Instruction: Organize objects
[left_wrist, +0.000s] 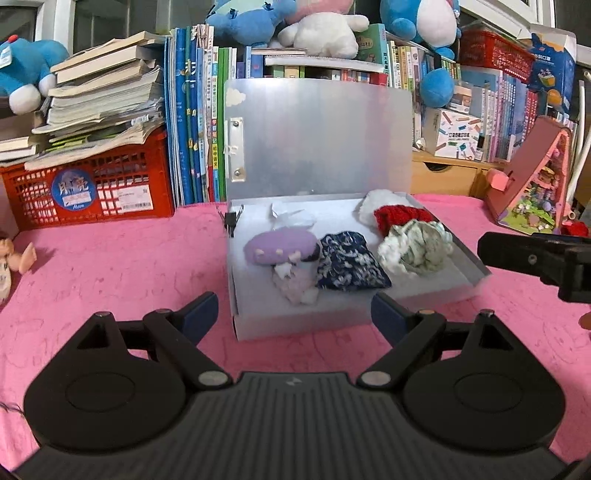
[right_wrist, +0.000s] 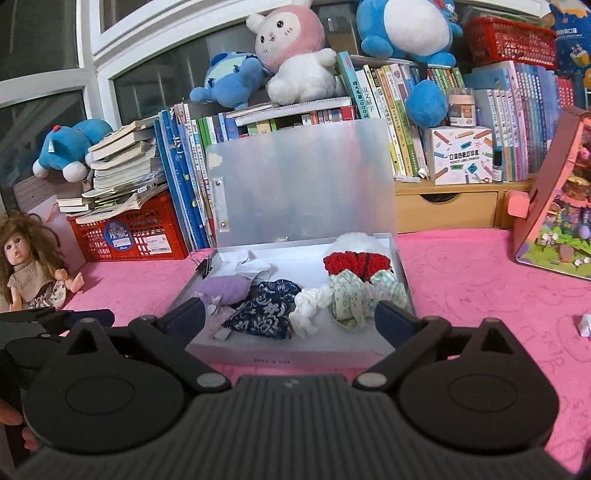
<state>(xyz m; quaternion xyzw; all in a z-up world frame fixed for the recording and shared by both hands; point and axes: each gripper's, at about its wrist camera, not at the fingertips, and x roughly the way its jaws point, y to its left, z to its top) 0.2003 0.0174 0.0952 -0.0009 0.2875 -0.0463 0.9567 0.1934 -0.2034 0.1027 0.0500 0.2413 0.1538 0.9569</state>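
A translucent white box (left_wrist: 258, 325) (right_wrist: 280, 356) sits on the pink cloth with its lid (left_wrist: 317, 136) (right_wrist: 303, 181) standing upright. Inside lie a purple knit piece (left_wrist: 279, 249) (right_wrist: 223, 288), a navy patterned cloth (left_wrist: 349, 264) (right_wrist: 264, 312), a green-white floral cloth (left_wrist: 413, 247) (right_wrist: 351, 299), a red knit item (left_wrist: 399, 218) (right_wrist: 356, 264) and a white fluffy one (left_wrist: 380, 199) (right_wrist: 356, 240). My left gripper (left_wrist: 293, 315) hangs open in front of the box, empty. My right gripper (right_wrist: 290, 319) is open too, nothing between its fingers. Its black body (left_wrist: 539, 262) shows at the right edge of the left wrist view.
A red crate (left_wrist: 88, 192) (right_wrist: 129, 232) under stacked books stands back left. Upright books (left_wrist: 192, 122) line the back, with plush toys (right_wrist: 291, 55) on top. A doll (right_wrist: 29, 266) sits left; a pink toy house (left_wrist: 532, 184) (right_wrist: 554, 203) right. A small wrapper (right_wrist: 584, 325) lies far right.
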